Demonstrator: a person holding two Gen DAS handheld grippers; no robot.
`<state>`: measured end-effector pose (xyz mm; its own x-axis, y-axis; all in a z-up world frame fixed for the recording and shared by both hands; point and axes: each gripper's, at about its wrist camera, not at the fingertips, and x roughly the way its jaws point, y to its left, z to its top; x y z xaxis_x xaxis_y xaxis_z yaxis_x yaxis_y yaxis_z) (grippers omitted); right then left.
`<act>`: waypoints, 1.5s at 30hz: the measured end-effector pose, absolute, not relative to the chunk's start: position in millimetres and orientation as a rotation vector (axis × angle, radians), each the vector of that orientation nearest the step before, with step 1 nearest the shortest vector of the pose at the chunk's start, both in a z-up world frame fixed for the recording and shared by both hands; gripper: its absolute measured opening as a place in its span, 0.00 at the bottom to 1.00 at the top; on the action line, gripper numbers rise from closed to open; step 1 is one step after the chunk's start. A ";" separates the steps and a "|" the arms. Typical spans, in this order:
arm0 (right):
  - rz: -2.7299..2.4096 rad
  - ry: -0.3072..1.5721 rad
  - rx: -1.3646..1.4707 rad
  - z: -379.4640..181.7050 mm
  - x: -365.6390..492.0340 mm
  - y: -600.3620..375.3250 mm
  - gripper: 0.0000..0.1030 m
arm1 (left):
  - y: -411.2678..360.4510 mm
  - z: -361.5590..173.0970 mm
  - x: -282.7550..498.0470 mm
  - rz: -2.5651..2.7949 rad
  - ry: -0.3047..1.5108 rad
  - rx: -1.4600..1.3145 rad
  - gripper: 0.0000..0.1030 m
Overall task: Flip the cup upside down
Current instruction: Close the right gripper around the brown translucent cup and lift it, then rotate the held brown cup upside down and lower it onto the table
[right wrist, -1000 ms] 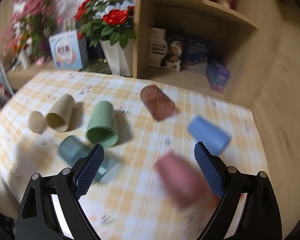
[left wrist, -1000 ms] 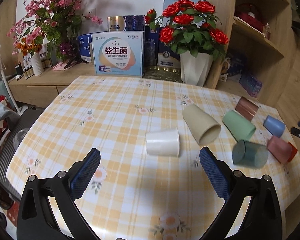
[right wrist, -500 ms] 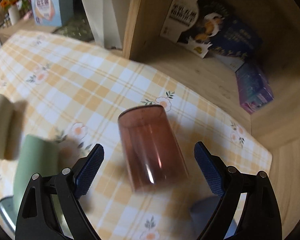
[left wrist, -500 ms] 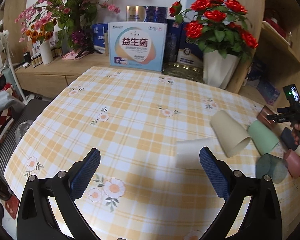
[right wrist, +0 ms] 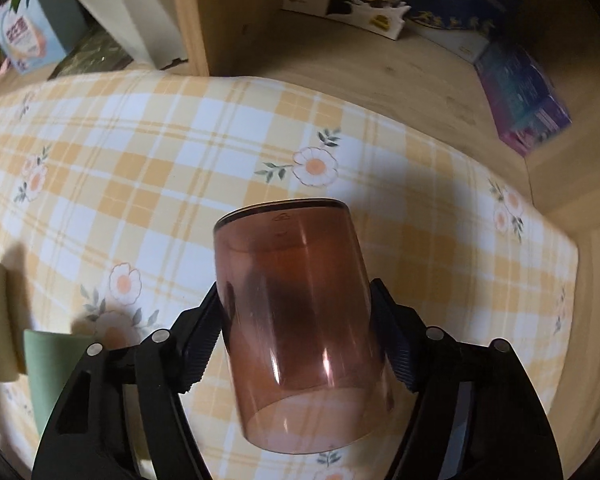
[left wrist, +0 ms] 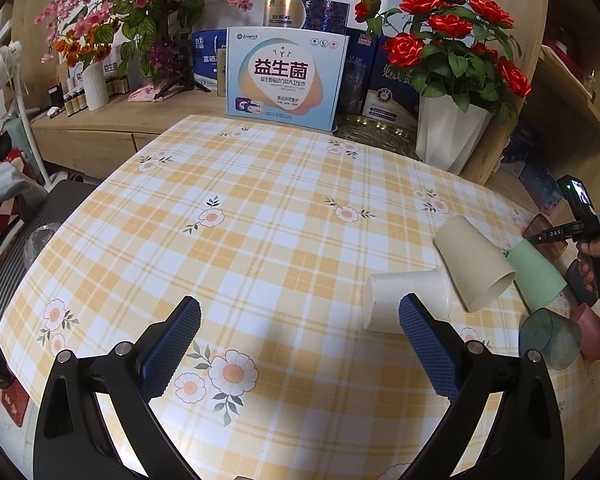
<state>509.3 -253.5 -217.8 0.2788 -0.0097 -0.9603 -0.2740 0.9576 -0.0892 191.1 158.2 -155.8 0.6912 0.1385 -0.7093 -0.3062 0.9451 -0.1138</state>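
Observation:
A translucent brown cup (right wrist: 296,304) lies on its side on the checked tablecloth, base pointing away from me. My right gripper (right wrist: 294,336) has one finger on each side of it, both touching its walls. In the left wrist view the same cup (left wrist: 540,228) shows at the far right, partly hidden by the right gripper (left wrist: 580,232) and the hand holding it. My left gripper (left wrist: 298,334) is open and empty above the table, left of a white cup (left wrist: 408,300) lying on its side.
More cups lie on their sides at the right: beige (left wrist: 474,262), green (left wrist: 538,276), grey-blue (left wrist: 548,338), red (left wrist: 594,334). A flower vase (left wrist: 448,136), boxes (left wrist: 286,78) and a wooden shelf (right wrist: 380,48) stand behind the table. The table edge (right wrist: 572,248) is near the brown cup.
My right gripper moved in over the brown cup and closed its fingers onto it. My left gripper drifted left and back; the white cup now sits right of its fingers.

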 end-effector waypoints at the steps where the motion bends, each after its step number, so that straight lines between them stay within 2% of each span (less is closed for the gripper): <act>1: 0.172 1.265 -0.241 -213.0 504.0 -256.1 0.66 | 157.7 -154.7 190.1 0.247 0.765 -0.234 0.94; 9: 0.182 1.167 -0.097 -161.9 454.6 -275.7 0.65 | 149.6 -143.2 174.1 0.202 0.727 -0.256 0.94; 17: 0.227 1.094 0.029 -108.2 344.9 -267.9 0.65 | 136.0 -139.9 155.7 0.140 0.734 -0.226 0.94; 21: 0.288 1.091 0.069 -99.0 287.6 -251.8 0.65 | 126.1 -136.7 141.2 0.096 0.733 -0.200 0.94; 29: 0.392 1.132 0.129 -127.0 204.5 -185.1 0.65 | 128.6 -133.2 114.6 0.097 0.724 -0.214 0.94; 37: 0.372 1.200 0.223 -188.2 189.7 -127.5 0.65 | 134.1 -126.8 100.3 0.113 0.725 -0.197 0.94; 45: 0.375 1.223 0.221 -211.2 188.4 -98.4 0.65 | 142.3 -129.4 98.9 0.149 0.734 -0.220 0.94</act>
<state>188.4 -98.4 -211.2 0.2906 0.3953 -0.8714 -0.1613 0.9179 0.3626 99.0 142.3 -129.4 0.7338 0.0573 -0.6769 -0.2106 0.9665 -0.1464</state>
